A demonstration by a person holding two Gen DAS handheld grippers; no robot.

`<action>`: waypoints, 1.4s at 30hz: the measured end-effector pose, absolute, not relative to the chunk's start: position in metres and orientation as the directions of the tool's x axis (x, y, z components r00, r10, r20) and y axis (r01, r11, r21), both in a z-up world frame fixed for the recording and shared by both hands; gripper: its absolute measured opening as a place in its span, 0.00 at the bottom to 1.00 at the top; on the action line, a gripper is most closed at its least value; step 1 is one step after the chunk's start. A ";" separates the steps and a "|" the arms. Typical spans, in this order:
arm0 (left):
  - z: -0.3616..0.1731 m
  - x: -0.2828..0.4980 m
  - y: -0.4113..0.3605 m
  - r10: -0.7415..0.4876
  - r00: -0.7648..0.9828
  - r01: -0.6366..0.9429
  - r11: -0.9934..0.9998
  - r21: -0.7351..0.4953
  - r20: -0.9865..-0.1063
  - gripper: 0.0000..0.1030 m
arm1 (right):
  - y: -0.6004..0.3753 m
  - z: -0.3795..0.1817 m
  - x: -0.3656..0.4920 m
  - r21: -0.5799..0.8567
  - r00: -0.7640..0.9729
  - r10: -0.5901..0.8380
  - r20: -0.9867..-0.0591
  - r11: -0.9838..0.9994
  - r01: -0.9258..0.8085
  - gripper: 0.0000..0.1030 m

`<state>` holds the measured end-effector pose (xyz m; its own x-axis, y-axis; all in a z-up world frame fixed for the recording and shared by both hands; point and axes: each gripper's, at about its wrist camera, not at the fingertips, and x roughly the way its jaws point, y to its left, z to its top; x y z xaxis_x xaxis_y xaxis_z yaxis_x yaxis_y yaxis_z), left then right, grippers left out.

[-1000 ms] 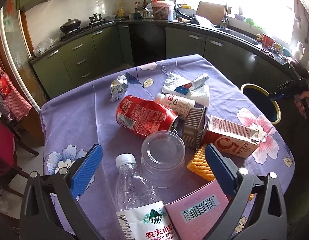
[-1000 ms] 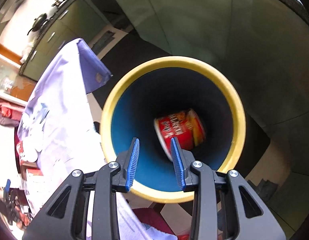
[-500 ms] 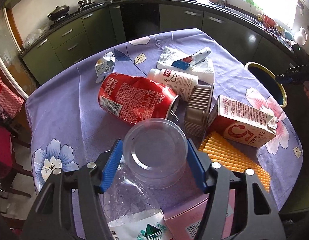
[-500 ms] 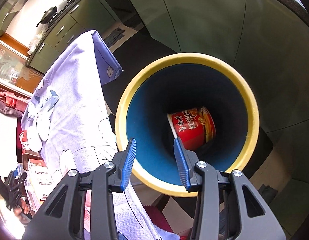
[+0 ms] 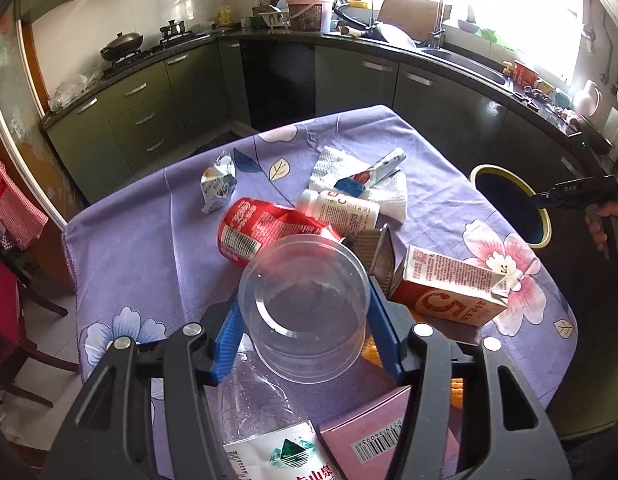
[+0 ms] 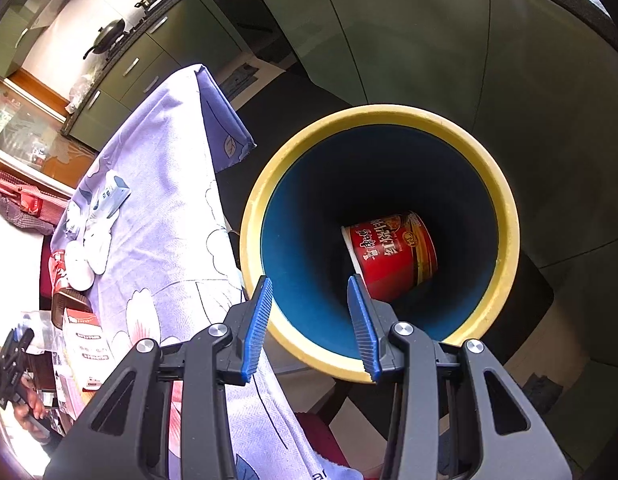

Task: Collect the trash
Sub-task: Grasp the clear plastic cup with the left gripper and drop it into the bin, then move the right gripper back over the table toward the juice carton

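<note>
Since a second ago our left gripper [image 5: 305,320] has closed in and lifted the clear round plastic cup [image 5: 305,308], blue pads pinching its sides above the purple floral tablecloth [image 5: 149,248]. We see green kitchen cabinets [image 5: 141,112] behind. Cup is transparent, open end facing us, over the crushed red soda can [image 5: 265,232]. Our right gripper [image 6: 311,320] hangs spread, holding nothing, over the yellow-rimmed blue bin [image 6: 505,216] containing a red noodle cup [image 6: 393,256].

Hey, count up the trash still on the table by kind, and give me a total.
Cartons: 2, milk carton, crumpled carton
Bottles: 2, water bottle, white bottle
Cans: 1, red can
Plastic cups: 1, clear cup
Foil trays: 1
Napkins: 1
Tubes: 1
Pink boxes: 1
Yellow wrappers: 1
Total: 11
</note>
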<state>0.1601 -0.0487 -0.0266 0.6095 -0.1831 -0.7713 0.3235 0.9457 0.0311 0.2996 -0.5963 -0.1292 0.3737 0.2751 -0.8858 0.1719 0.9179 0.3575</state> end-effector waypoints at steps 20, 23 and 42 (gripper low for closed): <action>-0.001 0.204 -0.364 -0.487 0.320 0.786 0.615 -0.060 -0.813 0.53 | -0.670 -0.099 0.188 0.361 0.523 0.208 -0.827 0.909 0.210 0.39; -0.021 0.219 -0.416 -0.479 0.305 0.801 0.596 -0.050 -0.823 0.54 | -0.683 -0.101 0.171 0.365 0.530 0.197 -0.825 0.901 0.233 0.39; 0.019 0.220 -0.343 -0.502 0.456 0.668 0.738 -0.090 -0.734 0.77 | -0.644 -0.117 0.172 0.396 0.504 0.293 -0.813 0.912 0.108 0.49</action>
